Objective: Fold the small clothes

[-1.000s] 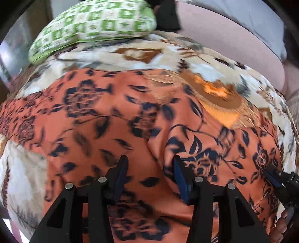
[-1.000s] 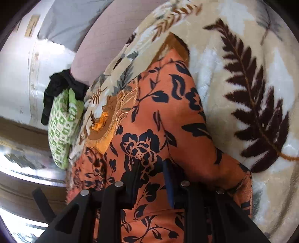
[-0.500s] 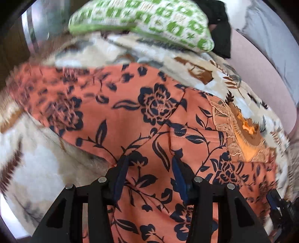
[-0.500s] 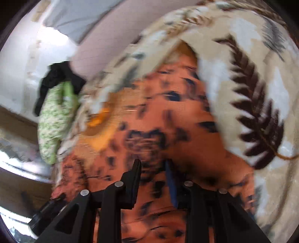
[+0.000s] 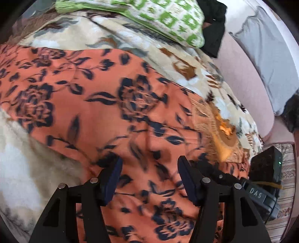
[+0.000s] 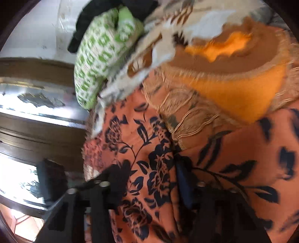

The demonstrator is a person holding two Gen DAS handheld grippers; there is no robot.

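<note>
We count one orange garment (image 5: 115, 119) with dark flowers, spread on one leaf-print blanket (image 5: 24, 168). Beyond it lies one green-and-white pillow (image 5: 168, 16), with one black cloth (image 5: 214, 28) just past the pillow. A pink sheet (image 5: 243, 78) and a grey pillow (image 5: 269, 61) lie off to the right of our left gripper.

Our left gripper (image 5: 149, 177) points steeply down at the garment. Its jaws have just been opening and now stand well apart; the cloth lies between and under them, but the pads do not press on it. The garment reaches ahead of this gripper and far to its left, with bare blanket to the lower left. To the right, close by, a black device (image 5: 265, 177) with a small green light sits on what looks like the other tool.

Our right gripper (image 6: 151, 177) tilts less steeply and the view is smeared by motion. Its jaws have widened slightly and stand fairly narrow, with a ridge of the garment (image 6: 142, 149) rising between them. Whether the pads still pinch that ridge we cannot tell. Ahead and to the right of this gripper a brown-and-orange patch (image 6: 233, 74) of the blanket with a fringed edge meets the garment. The pillow (image 6: 101, 56) lies ahead to the left.
</note>
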